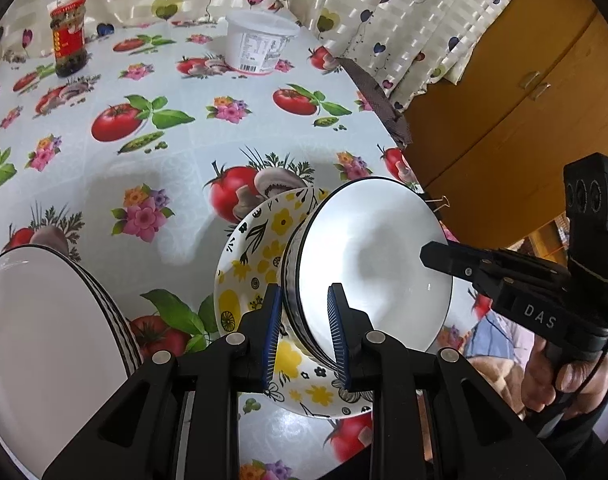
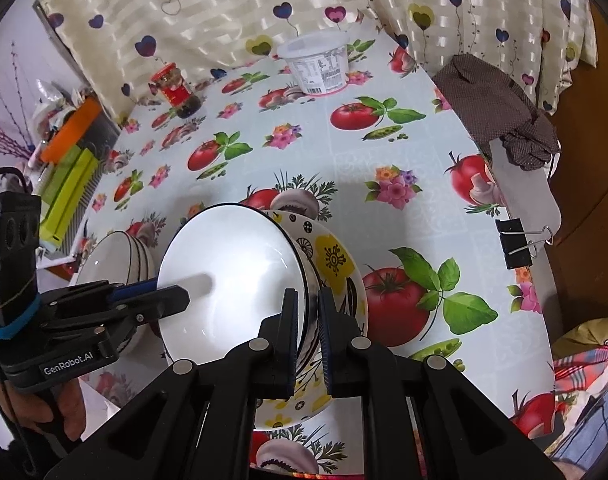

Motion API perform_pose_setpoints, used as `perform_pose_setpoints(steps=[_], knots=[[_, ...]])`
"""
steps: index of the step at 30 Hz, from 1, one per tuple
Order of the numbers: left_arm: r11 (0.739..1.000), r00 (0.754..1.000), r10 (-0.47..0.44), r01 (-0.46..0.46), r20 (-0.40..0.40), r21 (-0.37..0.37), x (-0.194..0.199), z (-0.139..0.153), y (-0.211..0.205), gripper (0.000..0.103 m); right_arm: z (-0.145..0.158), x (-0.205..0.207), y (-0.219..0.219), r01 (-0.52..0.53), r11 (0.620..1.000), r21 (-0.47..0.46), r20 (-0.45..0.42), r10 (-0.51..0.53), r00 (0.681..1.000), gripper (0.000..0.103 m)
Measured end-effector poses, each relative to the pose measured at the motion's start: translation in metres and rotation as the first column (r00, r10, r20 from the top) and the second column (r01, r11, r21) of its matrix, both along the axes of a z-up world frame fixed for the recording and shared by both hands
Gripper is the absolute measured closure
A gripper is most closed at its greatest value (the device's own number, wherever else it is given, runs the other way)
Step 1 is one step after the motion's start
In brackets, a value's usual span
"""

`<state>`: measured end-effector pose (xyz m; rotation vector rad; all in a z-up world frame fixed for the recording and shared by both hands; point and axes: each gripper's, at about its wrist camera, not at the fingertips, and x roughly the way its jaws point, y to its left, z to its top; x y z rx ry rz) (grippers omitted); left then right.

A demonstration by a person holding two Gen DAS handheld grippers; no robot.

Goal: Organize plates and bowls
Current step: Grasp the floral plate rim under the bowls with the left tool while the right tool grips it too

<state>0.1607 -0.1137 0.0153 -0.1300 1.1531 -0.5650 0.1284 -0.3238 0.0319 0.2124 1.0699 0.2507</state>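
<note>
A white bowl (image 1: 367,264) with a dark rim is tilted on its edge over a yellow-flowered plate (image 1: 260,248) on the table. My left gripper (image 1: 305,332) is shut on the bowl's near rim. My right gripper (image 2: 307,332) is shut on the opposite rim of the same white bowl (image 2: 232,276), above the flowered plate (image 2: 335,264). The right gripper also shows in the left wrist view (image 1: 443,258), and the left gripper shows in the right wrist view (image 2: 172,298). A stack of white bowls (image 1: 44,320) stands to the left, also seen in the right wrist view (image 2: 116,256).
A red-labelled jar (image 1: 68,38) and a white tub (image 1: 260,42) stand at the table's far side. A brown cloth (image 2: 499,112) and a binder clip (image 2: 515,242) sit on the right table edge. Green and orange boxes (image 2: 70,176) lie at the left. A wooden cabinet (image 1: 523,92) is at the right.
</note>
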Motion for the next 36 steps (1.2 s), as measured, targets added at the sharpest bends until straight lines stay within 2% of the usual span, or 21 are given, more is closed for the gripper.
perform_pose_setpoints(steps=[6, 11, 16, 22, 30, 36], knots=[[1.000, 0.999, -0.016, 0.017, -0.052, 0.011, 0.007, 0.000, -0.002, 0.079, -0.001, 0.014, -0.005, -0.026, 0.999, 0.039, -0.090, 0.030, 0.995, 0.093], [1.000, 0.998, -0.018, 0.018, -0.056, 0.004, 0.009, -0.001, 0.000, 0.079, 0.000, 0.019, -0.001, -0.057, 0.998, 0.008, -0.115, 0.057, 0.992, 0.093], [1.000, 1.000, -0.012, 0.012, -0.003, -0.013, 0.002, -0.001, 0.001, 0.079, 0.000, 0.009, -0.001, -0.033, 0.999, 0.005, -0.041, 0.033, 0.999, 0.091], [1.000, 0.993, 0.005, -0.002, 0.115, -0.028, -0.002, 0.007, 0.005, 0.079, -0.006, -0.011, -0.003, 0.035, 0.999, 0.031, 0.042, -0.036, 0.998, 0.091], [1.000, 0.986, 0.002, -0.002, 0.166, 0.000, -0.009, -0.002, -0.002, 0.079, -0.010, -0.029, 0.007, 0.103, 0.995, -0.001, 0.130, -0.102, 0.986, 0.090], [1.000, 0.983, 0.009, -0.009, 0.186, 0.002, -0.017, -0.003, 0.001, 0.079, -0.010, -0.042, 0.009, 0.137, 0.991, 0.006, 0.146, -0.137, 0.980, 0.089]])
